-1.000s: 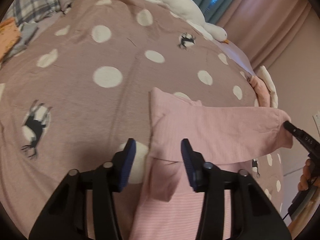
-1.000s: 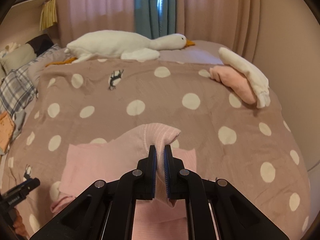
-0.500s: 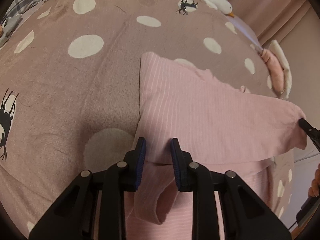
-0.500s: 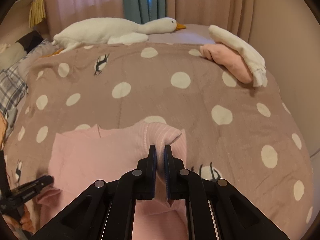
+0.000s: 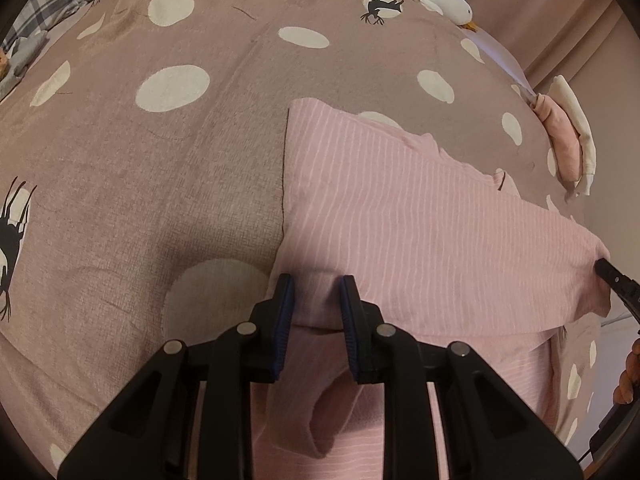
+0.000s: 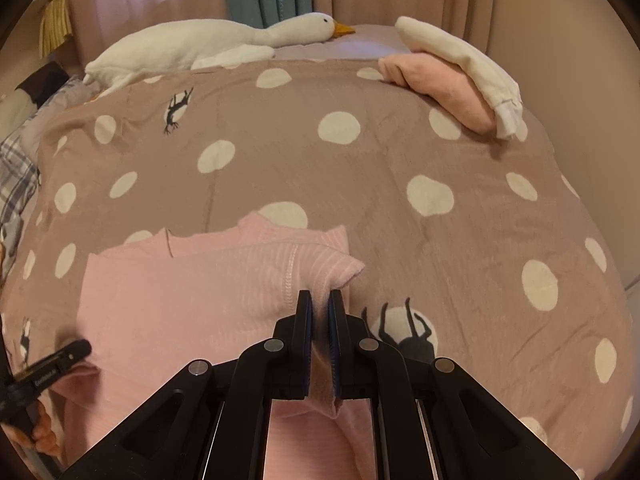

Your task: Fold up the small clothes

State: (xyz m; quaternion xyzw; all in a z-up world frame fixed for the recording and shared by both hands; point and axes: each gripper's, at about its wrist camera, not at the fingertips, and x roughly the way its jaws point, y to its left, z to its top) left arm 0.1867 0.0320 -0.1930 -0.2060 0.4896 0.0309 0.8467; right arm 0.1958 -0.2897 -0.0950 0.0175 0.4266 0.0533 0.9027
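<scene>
A soft pink ribbed garment (image 5: 420, 220) with fine white stripes lies part-folded on the plush, dotted brown bedspread (image 5: 160, 160). The left gripper (image 5: 316, 292) pinches a bunched fold at the garment's near left corner, jaws having just narrowed. The right gripper (image 6: 319, 304) is clamped on the right corner, by a stitched seam. Beyond the garment's straight far edge, bare bedspread runs to a white plush goose (image 6: 208, 44).

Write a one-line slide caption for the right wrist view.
Right gripper pinches a corner of the pink striped garment over the polka-dot bedspread.
</scene>
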